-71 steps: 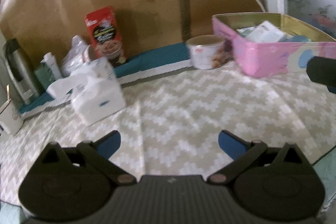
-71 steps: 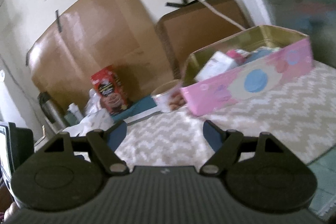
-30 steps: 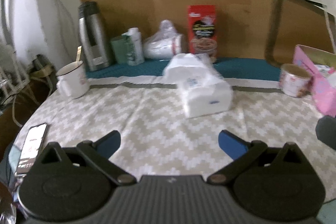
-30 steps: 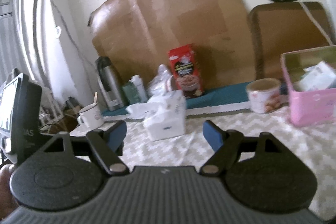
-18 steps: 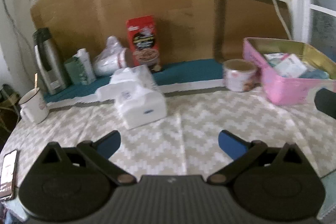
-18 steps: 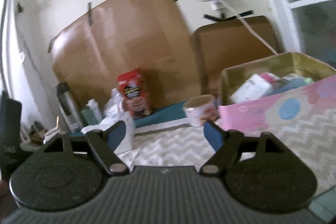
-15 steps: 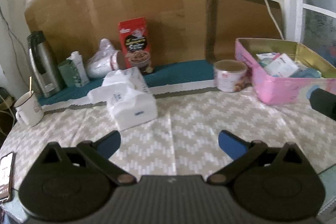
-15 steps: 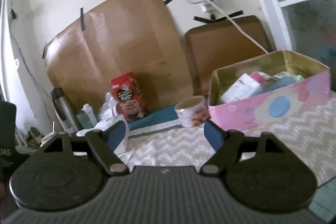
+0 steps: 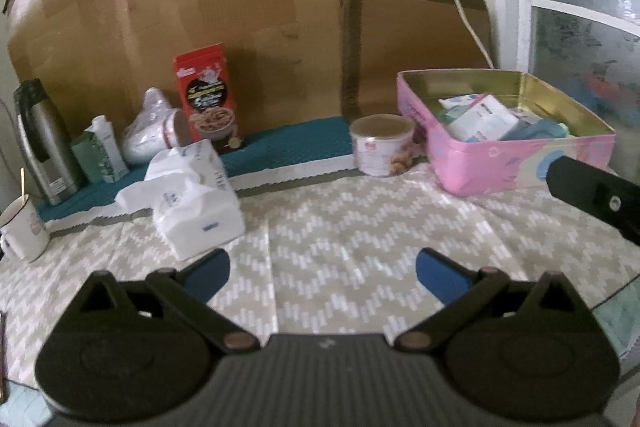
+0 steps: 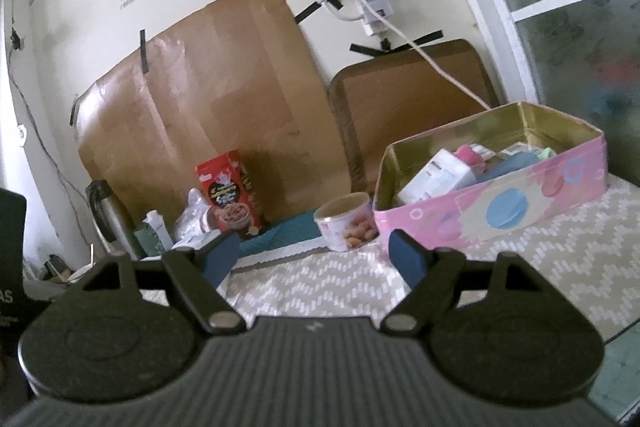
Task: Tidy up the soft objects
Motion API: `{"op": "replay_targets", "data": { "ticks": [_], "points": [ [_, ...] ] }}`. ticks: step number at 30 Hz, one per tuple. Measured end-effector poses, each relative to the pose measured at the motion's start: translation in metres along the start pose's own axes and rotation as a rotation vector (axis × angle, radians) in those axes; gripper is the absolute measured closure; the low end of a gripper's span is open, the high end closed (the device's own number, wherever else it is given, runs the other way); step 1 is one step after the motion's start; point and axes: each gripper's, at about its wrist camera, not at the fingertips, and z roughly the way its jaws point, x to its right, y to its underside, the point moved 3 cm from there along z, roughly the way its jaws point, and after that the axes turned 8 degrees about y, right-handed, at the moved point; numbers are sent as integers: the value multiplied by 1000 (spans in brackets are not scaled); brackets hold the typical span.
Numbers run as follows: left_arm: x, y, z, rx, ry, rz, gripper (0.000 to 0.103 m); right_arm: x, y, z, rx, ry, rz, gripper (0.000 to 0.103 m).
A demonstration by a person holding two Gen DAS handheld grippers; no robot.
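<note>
Left wrist view: swung right since a second ago, tissue pack (image 9: 198, 203) now left of centre. Left gripper (image 9: 322, 273) and right gripper (image 10: 310, 259) both spread, empty; nothing picked yet.

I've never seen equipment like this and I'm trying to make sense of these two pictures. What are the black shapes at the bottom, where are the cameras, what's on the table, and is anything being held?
There is no robot here: a person carries a hand-held two-finger gripper in each hand. Each picture comes from a wide-angle camera on one gripper, looking forward along its blue-tipped fingers. The black shapes are the left gripper and the right gripper. Both are open and hold nothing. On the zigzag tablecloth lie a white tissue pack, a round nut tub and an open pink tin with small packets inside. Along the back stand a red box, a steel flask and a white mug.
</note>
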Motion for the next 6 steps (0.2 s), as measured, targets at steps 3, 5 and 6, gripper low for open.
{"op": "replay_targets", "data": {
  "ticks": [3, 5, 6],
  "points": [
    [6, -1, 0, 7, 17, 7, 0, 4, -1, -3, 11, 18, 3, 19],
    [10, -2, 0, 17, 27, 21, 0, 7, -1, -4, 16, 26, 6, 19],
    [13, -3, 0, 23, 29, 32, 0, 7, -1, -4, 16, 29, 7, 19]
  ]
}}
